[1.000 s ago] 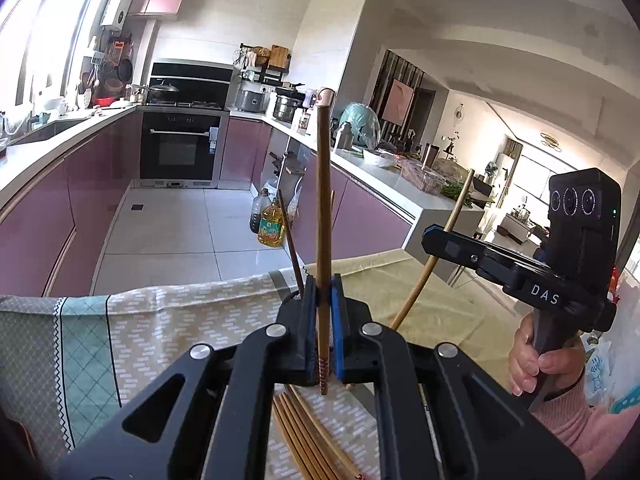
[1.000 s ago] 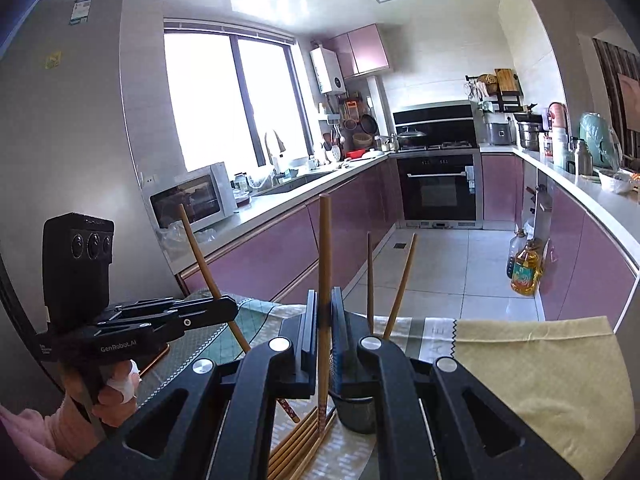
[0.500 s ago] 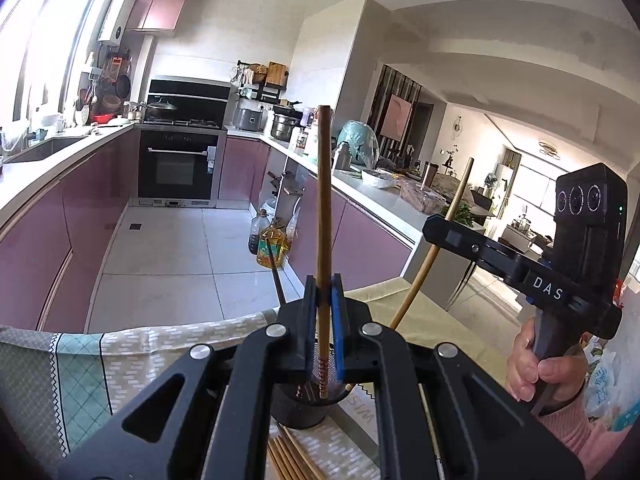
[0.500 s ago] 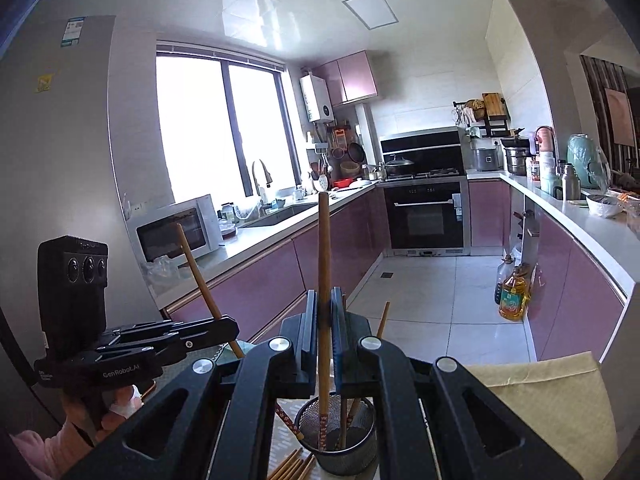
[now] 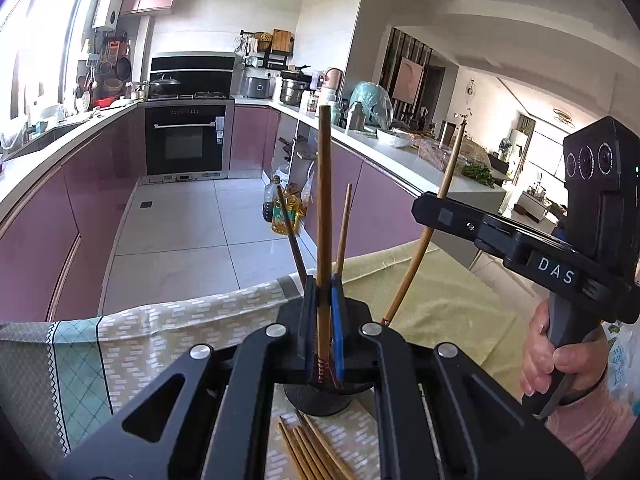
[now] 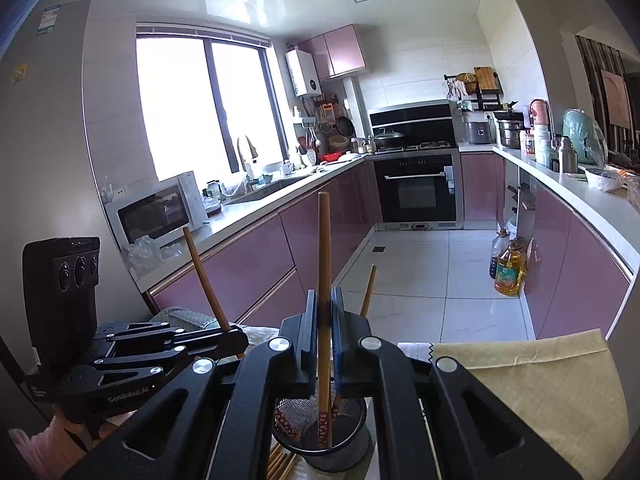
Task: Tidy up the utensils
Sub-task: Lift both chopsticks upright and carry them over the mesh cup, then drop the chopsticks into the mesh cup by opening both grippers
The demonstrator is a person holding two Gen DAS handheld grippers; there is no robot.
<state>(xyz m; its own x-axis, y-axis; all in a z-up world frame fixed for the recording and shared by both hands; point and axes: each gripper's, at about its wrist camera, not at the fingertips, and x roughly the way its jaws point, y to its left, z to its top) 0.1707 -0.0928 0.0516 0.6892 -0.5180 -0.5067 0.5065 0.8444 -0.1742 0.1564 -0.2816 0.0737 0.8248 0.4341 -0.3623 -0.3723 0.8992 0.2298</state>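
Note:
My left gripper [image 5: 324, 292] is shut on an upright wooden chopstick [image 5: 323, 200] whose patterned lower end hangs over the mouth of a black mesh holder [image 5: 320, 400]. Two chopsticks [image 5: 343, 228] lean in that holder. My right gripper [image 6: 325, 304] is shut on another chopstick [image 6: 324, 248], its lower end inside the holder [image 6: 348, 452]. In the left wrist view the right gripper [image 5: 424, 206] comes in from the right with its tilted chopstick [image 5: 448, 176]. The left gripper [image 6: 236, 338] shows at the left of the right wrist view. Several loose chopsticks [image 5: 308, 452] lie in front of the holder.
The table carries a patterned cloth [image 5: 160, 340] and a yellow-green cloth [image 6: 540, 380]; its far edge drops to a tiled kitchen floor. Oil bottles [image 5: 284, 208] stand on the floor by purple cabinets. A person's hand [image 5: 560, 352] grips the right handle.
Both grippers moved forward over the table with their chopsticks. The mesh holder came under the fingers, and the right chopstick's lower end went into it.

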